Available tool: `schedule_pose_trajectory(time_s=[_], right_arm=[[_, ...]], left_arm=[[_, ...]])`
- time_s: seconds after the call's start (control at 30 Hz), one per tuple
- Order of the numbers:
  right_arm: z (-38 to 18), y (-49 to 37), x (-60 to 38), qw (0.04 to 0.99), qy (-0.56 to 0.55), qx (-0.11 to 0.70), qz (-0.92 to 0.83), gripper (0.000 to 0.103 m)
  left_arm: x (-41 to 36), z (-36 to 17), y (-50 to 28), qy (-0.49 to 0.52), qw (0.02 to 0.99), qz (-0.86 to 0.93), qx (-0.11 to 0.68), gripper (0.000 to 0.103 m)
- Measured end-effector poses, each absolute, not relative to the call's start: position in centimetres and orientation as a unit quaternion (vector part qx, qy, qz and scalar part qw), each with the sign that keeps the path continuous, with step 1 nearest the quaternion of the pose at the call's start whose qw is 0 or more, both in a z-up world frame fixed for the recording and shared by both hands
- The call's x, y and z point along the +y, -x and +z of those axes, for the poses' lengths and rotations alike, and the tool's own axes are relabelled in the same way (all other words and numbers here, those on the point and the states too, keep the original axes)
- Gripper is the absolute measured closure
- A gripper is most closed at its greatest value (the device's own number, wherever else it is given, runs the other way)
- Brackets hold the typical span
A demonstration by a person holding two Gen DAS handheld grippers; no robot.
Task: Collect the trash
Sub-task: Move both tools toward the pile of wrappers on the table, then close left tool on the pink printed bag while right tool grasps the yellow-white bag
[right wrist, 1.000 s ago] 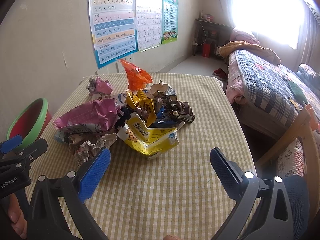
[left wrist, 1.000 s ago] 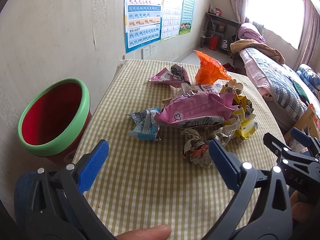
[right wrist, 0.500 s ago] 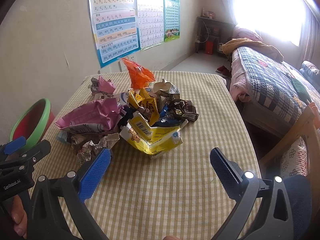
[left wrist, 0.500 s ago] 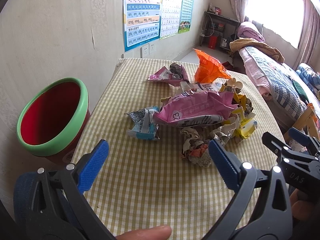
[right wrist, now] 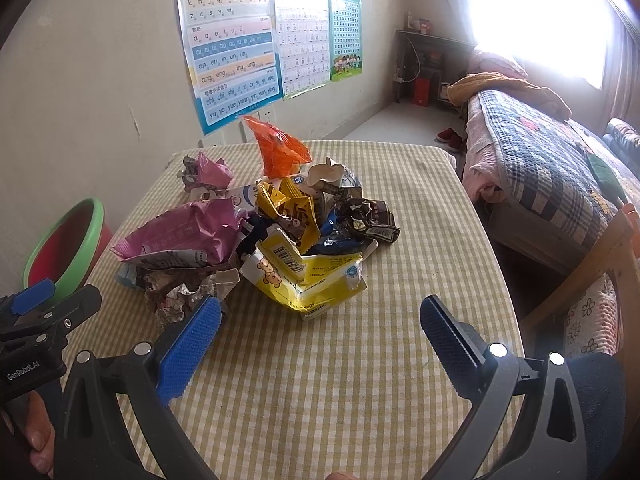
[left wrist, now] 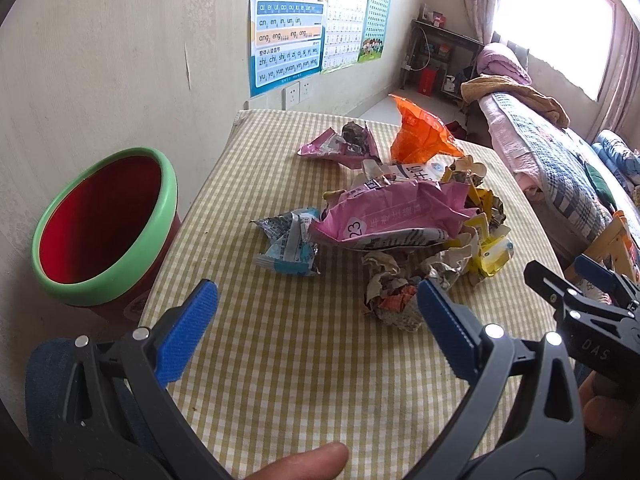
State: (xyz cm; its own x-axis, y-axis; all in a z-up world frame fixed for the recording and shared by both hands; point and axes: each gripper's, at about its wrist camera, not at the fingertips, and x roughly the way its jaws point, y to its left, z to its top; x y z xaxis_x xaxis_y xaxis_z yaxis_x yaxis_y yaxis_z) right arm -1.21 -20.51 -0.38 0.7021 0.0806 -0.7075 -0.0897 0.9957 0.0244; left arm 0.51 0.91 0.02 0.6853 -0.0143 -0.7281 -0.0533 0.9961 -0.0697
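Both grippers had edged toward the trash pile (right wrist: 272, 240), left gripper (left wrist: 318, 330) and right gripper (right wrist: 320, 344) fingers wide apart, empty. Light wrappers beside that pile could have slipped a loose pinch and missed the bin (left wrist: 168, 184).

Green-rimmed red bin (left wrist: 100, 232), yellow-checked tablecloth (left wrist: 312, 360).

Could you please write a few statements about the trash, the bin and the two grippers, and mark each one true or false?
1. The left gripper is open and holds nothing. True.
2. The orange wrapper lies inside the bin. False: it stands on the table, at the far side of the pile.
3. The bin has a green rim and a red inside. True.
4. The right gripper is shut on the yellow carton. False: it is open, short of the carton.
5. The bin sits left of the table. True.
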Motion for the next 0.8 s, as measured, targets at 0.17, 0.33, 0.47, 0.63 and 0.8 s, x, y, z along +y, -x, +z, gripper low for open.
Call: schedule_pose_trajectory(time_s=[0.17, 0.33, 0.47, 0.63, 0.8], right_arm=[[-0.1, 0.8, -20.7, 0.92, 0.007, 0.388, 0.05, 0.007], [-0.4, 0.2, -21.2, 0.914, -0.002, 0.404, 0.049, 0.007], [-0.5, -0.5, -21.5, 0.909, -0.008, 0.414, 0.048, 0.007], [-0.4, -1.4, -22.0, 0.908, -0.011, 0.416, 0.044, 0.007], [-0.7, -1.8, -22.2, 0.904, -0.019, 0.425, 0.045, 0.007]], left_arm=[[1.1, 0.5, -1.0, 0.049, 0.916, 0.011, 0.399, 0.005], [1.3, 1.0, -1.7, 0.056, 0.914, 0.002, 0.402, 0.005], [1.1, 1.2, -2.4, 0.059, 0.912, -0.005, 0.407, 0.005], [0.9, 1.2, -3.0, 0.062, 0.909, -0.01, 0.412, 0.005], [1.1, 1.3, -3.2, 0.066, 0.908, -0.012, 0.413, 0.005]])
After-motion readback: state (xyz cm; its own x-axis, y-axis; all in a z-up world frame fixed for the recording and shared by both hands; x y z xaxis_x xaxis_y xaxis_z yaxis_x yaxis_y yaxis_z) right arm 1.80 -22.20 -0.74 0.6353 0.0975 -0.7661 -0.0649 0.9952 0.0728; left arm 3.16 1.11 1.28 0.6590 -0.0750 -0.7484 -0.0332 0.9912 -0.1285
